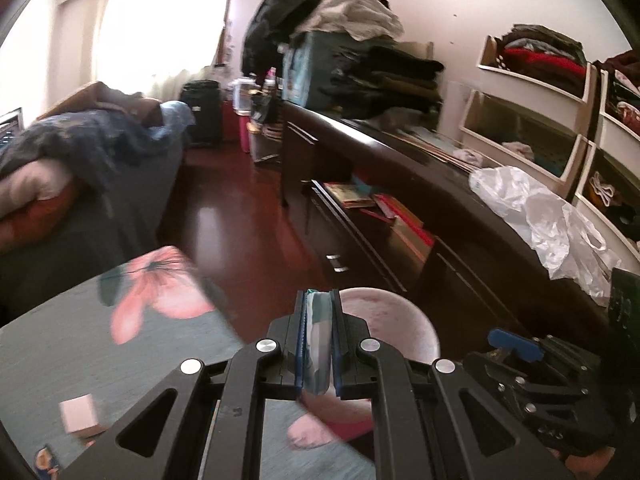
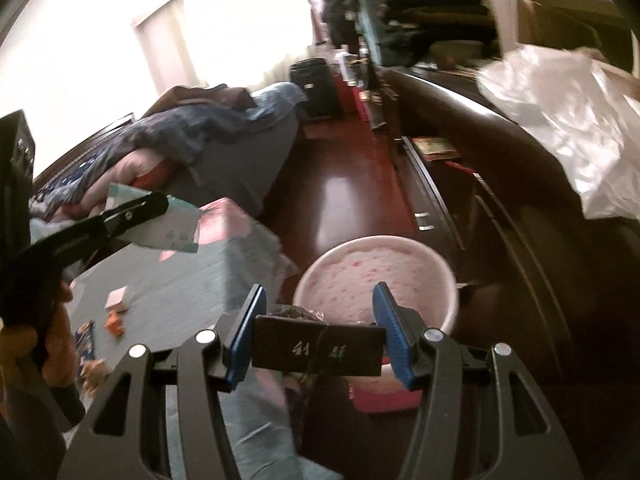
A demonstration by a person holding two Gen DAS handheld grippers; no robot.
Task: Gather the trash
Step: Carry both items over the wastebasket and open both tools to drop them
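Blurred teal packet pinched in left gripper; right gripper clamps dark box.

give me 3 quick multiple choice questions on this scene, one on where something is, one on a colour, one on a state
1. Where is the bin?
A. on the bed
B. on the floor beside the dresser
C. on top of the dresser

2. What colour are the pads of the right claw?
A. blue
B. yellow
C. white

3. What is the state of the left claw?
A. wide open and empty
B. shut on a packet
C. shut on a plastic bag

Answers:
1 B, it stands on the red floor next to the dresser.
2 A, both pads show blue.
3 B, its pads press a teal and white packet.
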